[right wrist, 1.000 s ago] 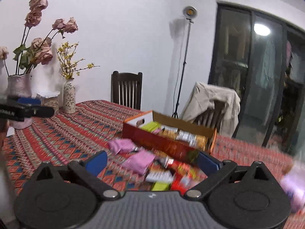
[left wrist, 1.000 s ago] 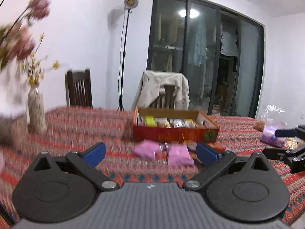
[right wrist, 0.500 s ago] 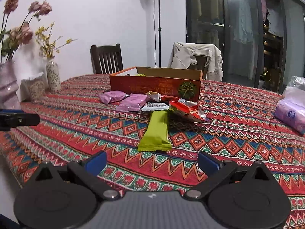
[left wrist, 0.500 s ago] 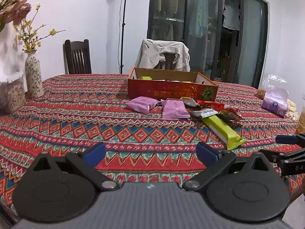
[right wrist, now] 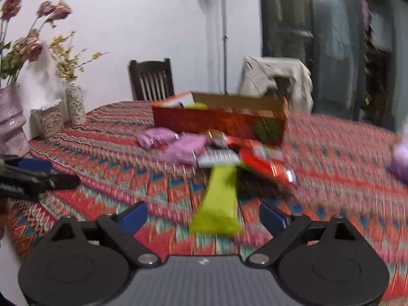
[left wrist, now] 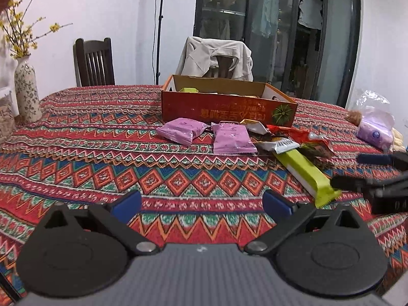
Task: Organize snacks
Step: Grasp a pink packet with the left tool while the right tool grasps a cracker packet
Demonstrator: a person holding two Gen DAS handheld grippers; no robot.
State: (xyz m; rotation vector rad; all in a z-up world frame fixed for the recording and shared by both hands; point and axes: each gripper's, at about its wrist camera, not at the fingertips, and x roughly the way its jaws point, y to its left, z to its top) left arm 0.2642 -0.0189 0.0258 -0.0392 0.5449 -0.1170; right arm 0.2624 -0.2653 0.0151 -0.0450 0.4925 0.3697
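Green snack bar between right gripper spread jaws, untouched

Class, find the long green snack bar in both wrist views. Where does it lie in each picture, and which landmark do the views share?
Left wrist view: the green snack bar lies right of centre, slanting toward the lower right.
Right wrist view: it lies at centre, blurred, pointing at the camera.
Shared landmark: the orange cardboard box behind the snacks.
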